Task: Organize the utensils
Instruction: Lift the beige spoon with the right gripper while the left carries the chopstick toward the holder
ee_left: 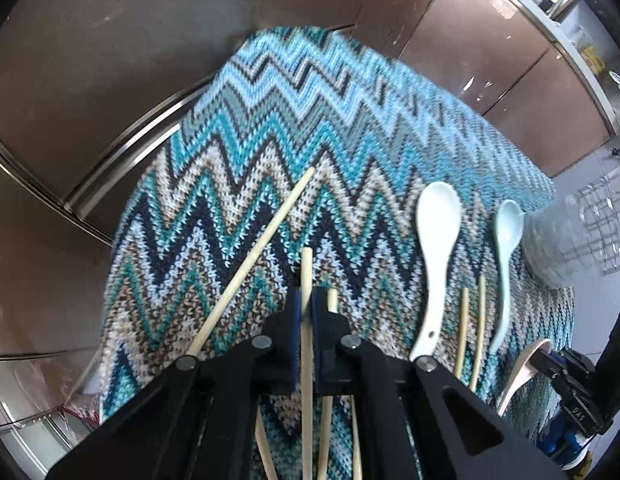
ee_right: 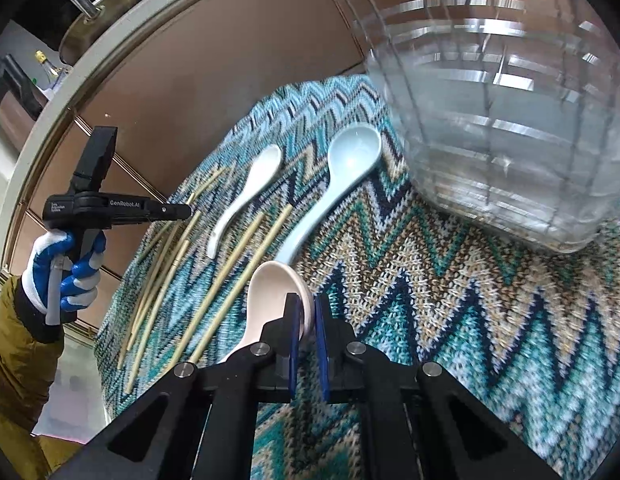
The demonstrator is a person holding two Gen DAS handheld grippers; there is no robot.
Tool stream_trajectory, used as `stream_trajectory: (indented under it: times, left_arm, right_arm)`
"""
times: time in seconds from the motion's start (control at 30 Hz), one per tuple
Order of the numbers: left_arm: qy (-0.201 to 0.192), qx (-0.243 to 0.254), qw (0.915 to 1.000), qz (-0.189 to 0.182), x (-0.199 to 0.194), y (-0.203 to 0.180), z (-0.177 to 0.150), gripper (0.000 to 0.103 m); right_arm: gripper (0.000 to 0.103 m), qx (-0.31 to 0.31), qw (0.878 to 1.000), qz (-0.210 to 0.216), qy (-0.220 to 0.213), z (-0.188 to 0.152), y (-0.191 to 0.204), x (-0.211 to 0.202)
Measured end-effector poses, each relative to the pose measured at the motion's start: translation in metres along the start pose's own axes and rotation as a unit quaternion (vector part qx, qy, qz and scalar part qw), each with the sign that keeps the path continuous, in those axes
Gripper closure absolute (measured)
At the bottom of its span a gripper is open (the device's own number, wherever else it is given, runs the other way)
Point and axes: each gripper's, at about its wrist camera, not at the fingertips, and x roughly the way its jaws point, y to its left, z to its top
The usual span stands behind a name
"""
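Zigzag-knit cloth (ee_right: 449,300) covers the bench; a clear ribbed basket (ee_right: 509,120) fills the upper right. Lower centre, the right gripper (ee_right: 306,320) pinches a cream spoon (ee_right: 270,300) by its bowl rim. The left gripper (ee_left: 306,312) is clamped on one chopstick (ee_left: 306,272). Glazed ceramic held that thinly could slip, and the chopstick could pivot.

Zigzag knit cloth (ee_left: 310,128), brown cabinets (ee_left: 489,52)
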Motion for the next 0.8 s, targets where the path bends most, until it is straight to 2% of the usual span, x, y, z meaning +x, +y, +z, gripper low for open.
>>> stream_trajectory:
  times: [0.17,0.23,0.33,0.37,0.43,0.6,0.63,0.67,0.7,0.8]
  left_arm:
    - [-0.058,0.018,0.9981,0.007,-0.049,-0.013,-0.007,0.098]
    - [-0.092,0.020,0.9955,-0.008,-0.074,-0.019,-0.009,0.098]
    - [-0.147,0.031,0.9884,-0.024,-0.115,-0.033,-0.012,0.098]
    - [-0.173,0.037,0.9835,-0.037,-0.134,-0.045,-0.011,0.098]
    - [-0.204,0.040,0.9768,-0.052,-0.155,-0.060,-0.007,0.098]
    - [-0.303,0.040,0.9431,-0.131,-0.206,-0.121,0.015,0.098]
    - [-0.326,0.035,0.9331,-0.147,-0.213,-0.135,0.021,0.098]
    - [-0.339,0.031,0.9270,-0.157,-0.216,-0.142,0.025,0.098]
    - [-0.361,0.027,0.9157,-0.176,-0.220,-0.156,0.031,0.098]
    - [-0.410,0.021,0.8897,-0.200,-0.220,-0.191,0.043,0.098]
  right_arm:
    - [0.096,-0.016,0.999,-0.024,-0.042,-0.005,0.020,-0.040]
    - [0.096,-0.022,0.997,-0.040,-0.069,-0.008,0.028,-0.065]
    - [0.096,-0.025,0.991,-0.066,-0.112,-0.010,0.034,-0.104]
    - [0.096,-0.025,0.988,-0.079,-0.130,-0.009,0.035,-0.120]
    - [0.096,-0.031,0.978,-0.119,-0.169,-0.003,0.037,-0.154]
    - [0.096,-0.044,0.943,-0.208,-0.254,0.027,0.039,-0.210]
    - [0.096,-0.049,0.932,-0.235,-0.273,0.036,0.040,-0.218]
    - [0.096,-0.052,0.925,-0.248,-0.283,0.041,0.041,-0.220]
    - [0.096,-0.055,0.917,-0.262,-0.296,0.048,0.040,-0.222]
    - [0.096,-0.066,0.892,-0.309,-0.324,0.063,0.038,-0.220]
